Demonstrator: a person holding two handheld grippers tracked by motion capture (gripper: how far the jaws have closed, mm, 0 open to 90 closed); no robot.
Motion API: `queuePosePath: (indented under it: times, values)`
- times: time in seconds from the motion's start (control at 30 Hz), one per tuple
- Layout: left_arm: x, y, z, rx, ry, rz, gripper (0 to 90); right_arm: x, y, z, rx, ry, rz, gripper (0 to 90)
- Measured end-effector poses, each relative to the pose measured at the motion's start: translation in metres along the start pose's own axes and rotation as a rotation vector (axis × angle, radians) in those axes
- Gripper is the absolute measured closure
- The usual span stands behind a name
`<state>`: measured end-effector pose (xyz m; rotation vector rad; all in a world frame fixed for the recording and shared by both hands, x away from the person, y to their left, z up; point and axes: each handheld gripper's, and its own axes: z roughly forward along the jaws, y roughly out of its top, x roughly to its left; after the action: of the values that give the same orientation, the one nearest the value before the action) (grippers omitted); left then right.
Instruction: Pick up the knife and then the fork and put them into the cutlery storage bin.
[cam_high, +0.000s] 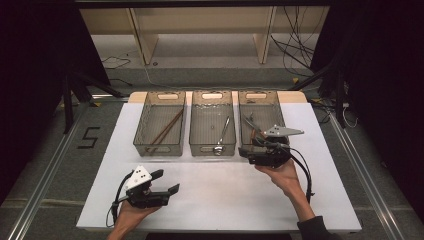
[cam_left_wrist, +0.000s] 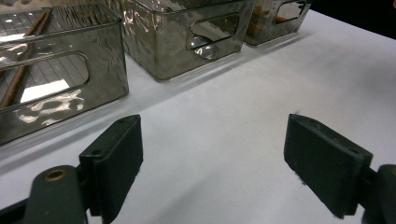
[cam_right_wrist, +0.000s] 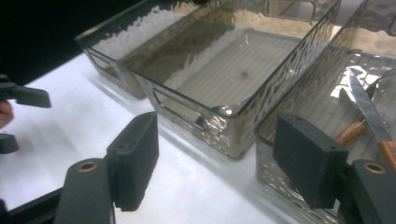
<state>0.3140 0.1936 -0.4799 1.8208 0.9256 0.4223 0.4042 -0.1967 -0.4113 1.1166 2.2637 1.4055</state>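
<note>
Right gripper (cam_high: 246, 151) hovers jaws spread at the right bin (cam_high: 261, 122), center-right of frame (knife (cam_right_wrist: 369, 112) inside). Left gripper (cam_high: 166, 181), lower left, also spread over the white table (cam_high: 225, 195). Floor marking (cam_high: 88, 137) reads "5".

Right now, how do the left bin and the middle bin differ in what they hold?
The left bin holds brown chopsticks lying slantwise; the middle bin holds a metal spoon with its bowl toward the near end. The chopsticks are long and wood-coloured; the spoon is shiny. Both bins are clear, smoky, rectangular, with cut-out handles, side by side on the white table.
</note>
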Motion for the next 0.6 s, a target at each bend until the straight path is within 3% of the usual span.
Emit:
queuePosePath:
  times: [0.33, 0.6]
  values:
    - [-0.001, 0.001, 0.000, -0.002, -0.002, 0.003, 19.5, 0.004, -0.016, -0.012, -0.025, 0.012, -0.002, 28.4]
    - [-0.002, 0.001, 0.000, 0.000, -0.005, 0.002, 19.4, 0.016, -0.037, -0.024, -0.046, 0.036, -0.019, 23.8]
